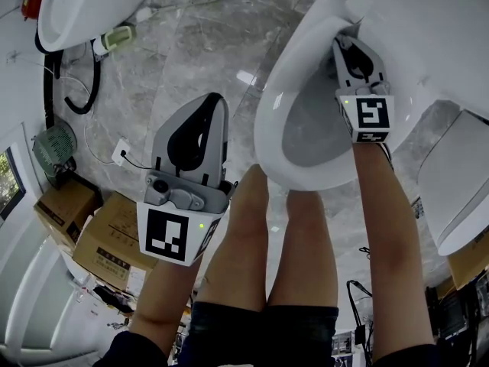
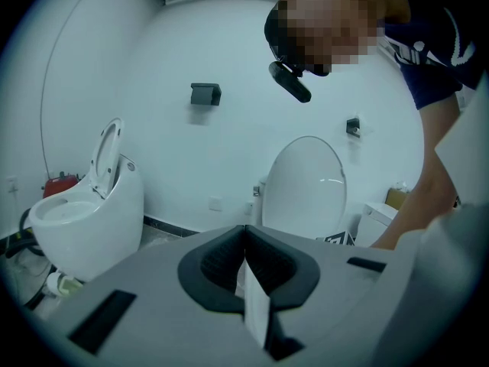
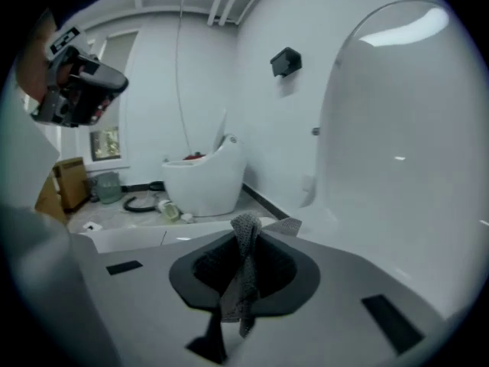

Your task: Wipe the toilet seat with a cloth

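The white toilet [image 1: 276,105] fills the upper right of the head view, its lid [image 3: 397,128] raised. My right gripper [image 1: 344,46] reaches over the back of the seat rim beside the bowl. It is shut on a grey mesh cloth [image 3: 244,270], which is bunched between the jaws and hangs toward the camera; the right gripper [image 3: 246,226] points past the lid's edge. The cloth is hidden in the head view. My left gripper [image 1: 216,99] hovers over the marble floor, left of the bowl and apart from it. In its own view the left gripper [image 2: 244,232] has its jaws together, facing the lid [image 2: 306,186].
A second toilet [image 1: 69,6] stands at the far left, with a black hose [image 1: 72,90] and a green fan [image 1: 53,147] near it. Cardboard boxes [image 1: 107,235] sit by my left side. Another white fixture [image 1: 458,182] is at the right. The person's bare legs [image 1: 260,243] stand before the bowl.
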The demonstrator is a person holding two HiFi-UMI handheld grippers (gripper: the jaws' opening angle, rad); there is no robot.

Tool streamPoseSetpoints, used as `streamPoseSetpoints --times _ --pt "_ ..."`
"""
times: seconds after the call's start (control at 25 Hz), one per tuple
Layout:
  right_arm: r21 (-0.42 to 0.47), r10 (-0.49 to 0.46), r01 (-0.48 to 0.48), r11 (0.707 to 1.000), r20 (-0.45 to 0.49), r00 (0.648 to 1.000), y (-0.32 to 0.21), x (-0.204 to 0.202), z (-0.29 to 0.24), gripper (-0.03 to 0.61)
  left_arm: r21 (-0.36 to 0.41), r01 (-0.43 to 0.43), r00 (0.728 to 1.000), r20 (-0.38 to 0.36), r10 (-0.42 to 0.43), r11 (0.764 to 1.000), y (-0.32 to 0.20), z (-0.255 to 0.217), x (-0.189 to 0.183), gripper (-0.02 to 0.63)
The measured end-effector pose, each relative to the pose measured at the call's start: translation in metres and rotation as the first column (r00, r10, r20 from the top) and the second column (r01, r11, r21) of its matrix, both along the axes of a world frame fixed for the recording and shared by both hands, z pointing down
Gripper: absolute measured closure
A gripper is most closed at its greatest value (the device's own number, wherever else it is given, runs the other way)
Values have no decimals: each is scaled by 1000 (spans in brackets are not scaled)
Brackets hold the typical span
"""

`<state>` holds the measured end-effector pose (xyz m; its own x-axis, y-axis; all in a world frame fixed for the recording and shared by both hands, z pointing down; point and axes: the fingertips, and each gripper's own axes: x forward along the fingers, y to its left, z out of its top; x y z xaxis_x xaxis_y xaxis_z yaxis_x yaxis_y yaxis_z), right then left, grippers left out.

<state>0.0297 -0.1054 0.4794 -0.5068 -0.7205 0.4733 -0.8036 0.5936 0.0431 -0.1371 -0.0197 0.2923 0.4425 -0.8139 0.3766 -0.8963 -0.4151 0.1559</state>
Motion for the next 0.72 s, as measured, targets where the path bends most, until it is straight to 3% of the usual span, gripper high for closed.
streamPoseSetpoints --times 0.12,0.28,0.4,0.48,0.6,0.72 --pt "-44 -193 198 979 106 976 39 -56 0 520 -4 -4 1000 -2 4 1000 0 2 7 594" --pt "-68 -416 433 899 176 892 108 -106 -3 518 -7 -19 1000 -14 18 1000 -3 2 21 594" --pt "-67 -503 518 852 168 848 132 -112 1 518 -2 -34 999 -17 34 999 -6 0 30 594" --pt "-57 -495 508 860 150 856 122 -100 5 518 -1 -37 999 -15 37 999 -7 -1 31 594" --pt "-56 -386 392 918 96 917 81 -61 16 517 1 -35 999 -7 35 999 -7 -1 30 594" --pt "-85 -251 246 966 -47 967 49 -6 28 520 -1 -34 999 -3 34 999 -5 -2 34 594"
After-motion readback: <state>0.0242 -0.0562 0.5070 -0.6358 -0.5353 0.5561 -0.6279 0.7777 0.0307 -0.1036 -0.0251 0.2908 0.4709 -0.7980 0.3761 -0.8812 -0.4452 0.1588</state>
